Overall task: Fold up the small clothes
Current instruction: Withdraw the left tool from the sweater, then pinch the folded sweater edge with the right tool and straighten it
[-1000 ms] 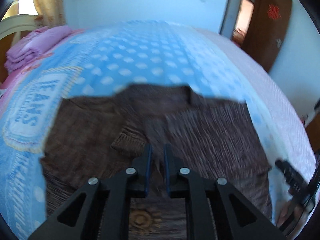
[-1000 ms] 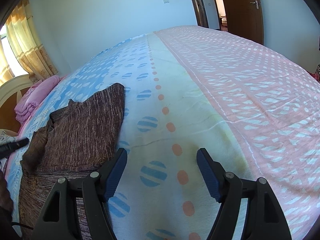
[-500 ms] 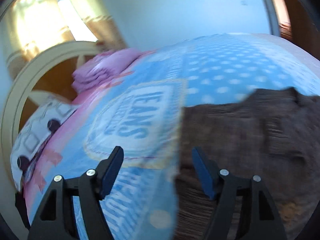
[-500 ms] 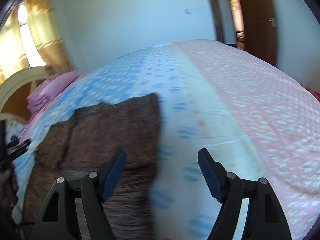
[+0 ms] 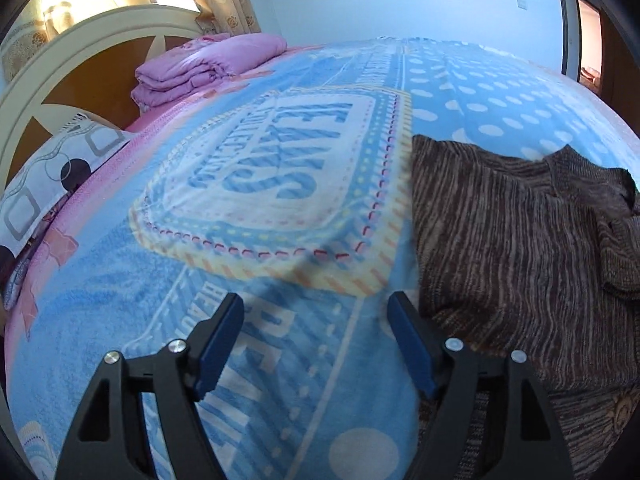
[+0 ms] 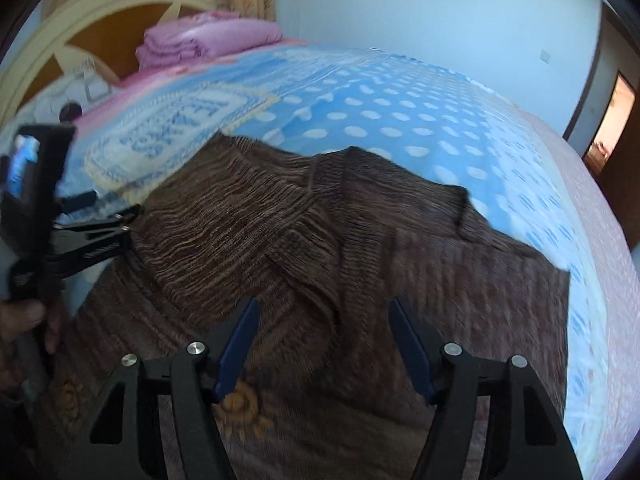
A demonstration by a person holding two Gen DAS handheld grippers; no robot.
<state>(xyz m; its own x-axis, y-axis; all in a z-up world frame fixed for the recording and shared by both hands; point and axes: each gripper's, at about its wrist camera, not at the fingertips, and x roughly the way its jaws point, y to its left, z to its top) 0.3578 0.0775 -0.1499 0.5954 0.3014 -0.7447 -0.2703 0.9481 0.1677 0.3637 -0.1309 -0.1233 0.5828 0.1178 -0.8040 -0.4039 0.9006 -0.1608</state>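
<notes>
Since a second ago both tongs have swung toward the head of the bed: the left gripper (image 5: 316, 340), which then had its fingers pinched together over the brown sweater (image 5: 520, 248), now hangs with them spread wide and nothing between them, above the blue blanket (image 5: 280, 184) just beside the sweater's left edge. The right gripper (image 6: 324, 344), which earlier looked out over bare bedding with the sweater off to its left, now hovers directly above the sweater (image 6: 320, 232), its fingers likewise wide apart and holding nothing. That sweater lies on the blue dotted part of the blanket, both sleeves folded in across the body so that they overlap near the middle, with a yellowish round motif showing near the hem in the right wrist view. From the right wrist camera the left gripper (image 6: 100, 220) shows at the sweater's left edge, with the person's hand (image 6: 24, 320) gripping its handle. At the head of the bed a folded pink quilt (image 5: 200, 68) rests against the cream headboard (image 5: 80, 44), and a patterned pillow (image 5: 48, 168) lies beside it.
</notes>
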